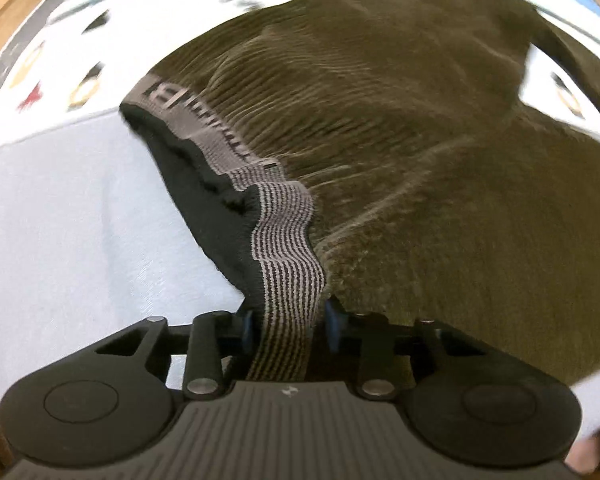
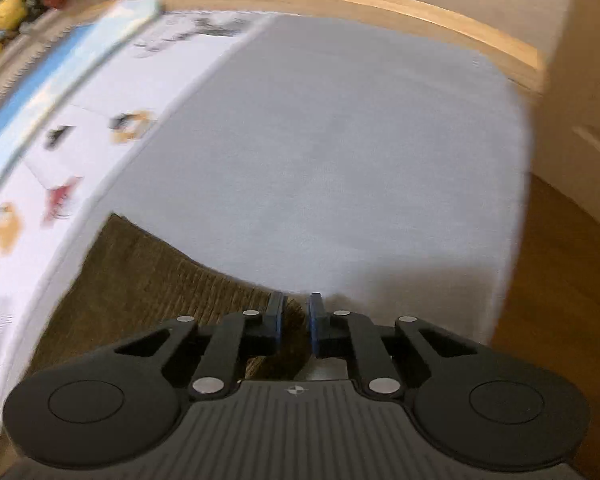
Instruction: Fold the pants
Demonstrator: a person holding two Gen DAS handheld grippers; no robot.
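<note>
The olive-brown corduroy pants [image 1: 400, 128] fill most of the left wrist view, spread over a pale bed sheet [image 1: 60, 220]. Their striped grey elastic waistband [image 1: 288, 240] runs down between my left gripper's fingers. My left gripper [image 1: 288, 320] is shut on the waistband. In the right wrist view my right gripper [image 2: 296, 316] is shut on an edge of the pants [image 2: 140, 280], which hang to the lower left. The rest of the pants is out of that view.
The bed sheet [image 2: 320, 160] stretches ahead, with a printed cartoon cover [image 2: 100, 100] along its left side. A wooden bed rail [image 2: 380, 4] borders the far edge. Wood floor [image 2: 560, 280] lies to the right, and toys [image 2: 4, 20] sit at the far left.
</note>
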